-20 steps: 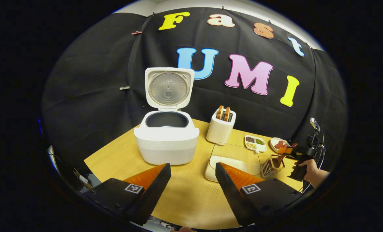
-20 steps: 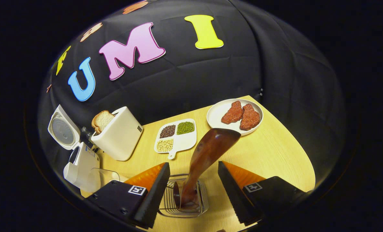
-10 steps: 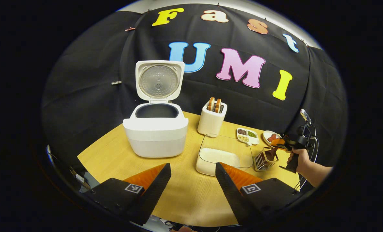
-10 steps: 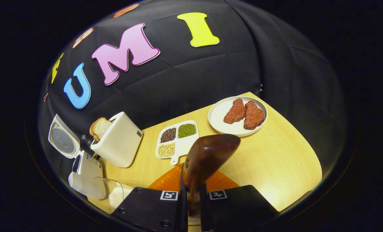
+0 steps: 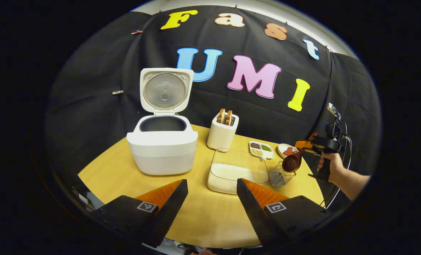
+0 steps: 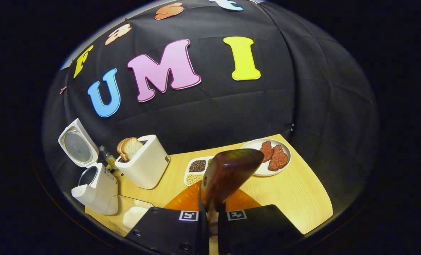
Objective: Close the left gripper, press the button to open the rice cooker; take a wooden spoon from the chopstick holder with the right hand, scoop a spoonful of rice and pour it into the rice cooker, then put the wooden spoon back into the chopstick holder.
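The white rice cooker (image 5: 162,148) stands with its lid (image 5: 164,90) up and its dark pot bare. My left gripper (image 5: 212,181) is open, low over the table's near edge, holding nothing. To the right a glass dish of rice (image 5: 237,170) sits beside the wire chopstick holder (image 5: 279,175). Above that holder hangs the wooden spoon (image 5: 291,163), bowl down, held by my right gripper (image 5: 307,147). In the right gripper view the right gripper (image 6: 212,212) is shut on the spoon's handle and the spoon (image 6: 231,173) juts forward. The rice cooker (image 6: 95,187) is at far left.
A white toaster (image 5: 222,132) with bread slices stands behind the rice dish. A sectioned dish of beans (image 6: 198,168) and a plate of meat pieces (image 6: 267,161) lie toward the table's right end. A hand (image 5: 329,166) holds the right gripper at the table's right edge.
My right gripper closed on the spoon and lifted it out of the chopstick holder. The left gripper drew back and stayed open.
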Tool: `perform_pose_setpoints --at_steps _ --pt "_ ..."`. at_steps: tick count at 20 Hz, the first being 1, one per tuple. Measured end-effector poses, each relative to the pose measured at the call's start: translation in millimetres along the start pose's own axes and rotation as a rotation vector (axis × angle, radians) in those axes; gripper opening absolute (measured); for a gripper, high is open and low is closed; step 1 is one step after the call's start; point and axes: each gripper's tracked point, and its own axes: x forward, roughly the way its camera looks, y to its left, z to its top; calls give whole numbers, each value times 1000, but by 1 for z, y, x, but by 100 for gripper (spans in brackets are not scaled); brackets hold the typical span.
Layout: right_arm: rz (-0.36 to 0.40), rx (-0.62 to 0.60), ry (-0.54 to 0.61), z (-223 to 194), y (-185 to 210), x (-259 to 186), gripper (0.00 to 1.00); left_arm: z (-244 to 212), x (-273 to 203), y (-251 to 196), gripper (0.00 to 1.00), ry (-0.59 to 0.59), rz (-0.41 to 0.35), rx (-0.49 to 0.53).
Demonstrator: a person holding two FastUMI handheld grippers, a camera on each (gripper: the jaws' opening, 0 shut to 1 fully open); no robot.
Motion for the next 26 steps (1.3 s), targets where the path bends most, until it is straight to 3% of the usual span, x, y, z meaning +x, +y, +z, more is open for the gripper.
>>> perform_pose_setpoints --at_steps 4,9,10,11,16,21,26 --pt "62 4 -26 15 46 -26 14 4 -6 11 96 -33 -46 22" --pt "113 -33 -44 16 108 -43 14 -3 -14 53 96 -33 -34 -16" --pt "117 -44 -48 14 119 -45 10 -6 -16 63 96 -31 -34 -28" --pt "110 -56 -55 11 129 -45 14 -10 -18 70 96 -24 -41 -40" --pt "63 -118 -54 -28 165 -25 15 -31 -20 106 96 26 -123 -80" --pt "-27 -117 -23 -84 170 2 14 -62 -4 146 96 63 -133 2" --pt "-138 -192 -27 -119 159 20 14 -83 13 159 96 97 -163 -122"
